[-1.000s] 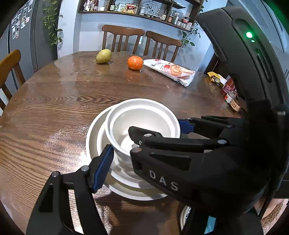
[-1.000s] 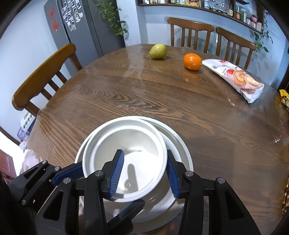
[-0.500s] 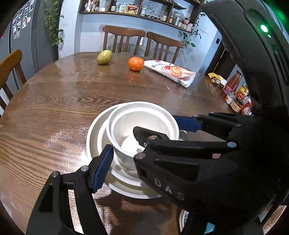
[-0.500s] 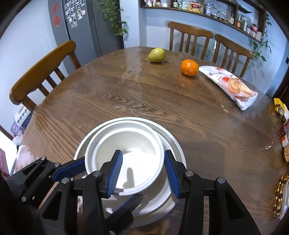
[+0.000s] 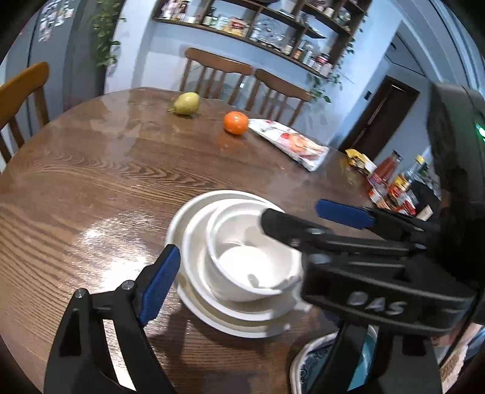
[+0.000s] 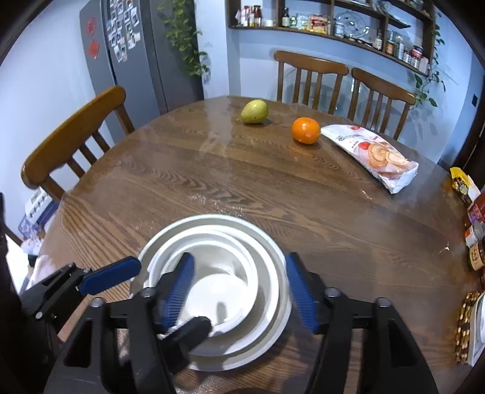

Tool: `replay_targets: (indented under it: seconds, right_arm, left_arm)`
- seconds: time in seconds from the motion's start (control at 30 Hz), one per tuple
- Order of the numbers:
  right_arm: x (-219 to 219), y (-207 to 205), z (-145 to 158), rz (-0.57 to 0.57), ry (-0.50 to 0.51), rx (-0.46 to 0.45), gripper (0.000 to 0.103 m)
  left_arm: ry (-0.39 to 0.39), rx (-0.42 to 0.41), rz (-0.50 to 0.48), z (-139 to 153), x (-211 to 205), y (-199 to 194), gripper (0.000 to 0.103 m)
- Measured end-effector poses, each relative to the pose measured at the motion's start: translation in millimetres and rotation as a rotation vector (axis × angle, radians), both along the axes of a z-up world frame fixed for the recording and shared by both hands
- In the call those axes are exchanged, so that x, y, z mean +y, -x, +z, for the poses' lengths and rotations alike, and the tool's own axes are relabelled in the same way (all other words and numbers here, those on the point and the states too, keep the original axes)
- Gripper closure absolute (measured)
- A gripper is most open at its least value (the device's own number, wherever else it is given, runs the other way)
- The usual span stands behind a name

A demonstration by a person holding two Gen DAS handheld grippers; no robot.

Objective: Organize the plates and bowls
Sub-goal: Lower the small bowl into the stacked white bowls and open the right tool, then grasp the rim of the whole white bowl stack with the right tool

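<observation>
- A wooden chair [image 6: 72, 142] stands at the left edge of the round wooden table [image 6: 242, 181], with a grey fridge [image 6: 133, 54] behind it.
- The left gripper [image 5: 242, 239] has its jaws apart; they have just been opening. One blue pad [image 5: 159, 283] sits just left of the stack and the other [image 5: 344, 212] shows beyond the right gripper's black body, neither pressing on the crockery as far as can be seen.
- The white stack sits on the near part of the table: a wide plate [image 6: 269, 342] at the bottom, a larger bowl [image 6: 272, 272] on it, and a smaller bowl [image 6: 236, 266] nested inside.
- In the left wrist view the smaller bowl [image 5: 248, 272] sits tilted inside the larger one.
- The right gripper [image 6: 242, 291] has also just been opening. Its left pad [image 6: 178, 288] is inside the smaller bowl and its right pad [image 6: 300, 294] is outside the larger bowl's wall; both stand clear, so nothing is clamped.
- Far across the table lie a green pear [image 6: 254, 111], an orange [image 6: 305, 130] to its right, and a snack packet [image 6: 372, 154] just beside the orange.
- Two more chairs [image 6: 342, 78] stand behind the table under a wall shelf [image 6: 333, 27] of jars.
- Bottles and packets [image 5: 391, 185] crowd the right edge of the table.
- A blue patterned dish [image 5: 312, 360] shows at the near right, partly hidden by the right gripper.
</observation>
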State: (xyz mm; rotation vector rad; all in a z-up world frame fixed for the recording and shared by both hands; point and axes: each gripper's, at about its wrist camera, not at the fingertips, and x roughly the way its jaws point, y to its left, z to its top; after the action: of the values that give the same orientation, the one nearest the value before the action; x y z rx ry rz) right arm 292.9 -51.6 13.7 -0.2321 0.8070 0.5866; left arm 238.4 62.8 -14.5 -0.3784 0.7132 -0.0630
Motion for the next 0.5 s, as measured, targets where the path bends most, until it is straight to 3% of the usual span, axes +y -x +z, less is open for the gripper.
replay_targets:
  seconds: [0.2,0.27,0.5]
  right_arm:
    - [-5.6,-2.7,3.5,0.004,-0.042,0.005,0.030]
    - [-8.1,-4.8,2.4,0.003,-0.059,0.010,0.023]
    - [-17.7,-24.7,-7.3,-0.035,-0.117,0.133,0.019]
  left_arm:
    - [0.012,0.016,0.043,-2.4,8.1,-1.2,0.021]
    - [0.014,0.023,0.055,-3.5,10.7,-1.6,0.021]
    - [0.028,0.067,0.055,-10.4,13.1,-6.4,0.021]
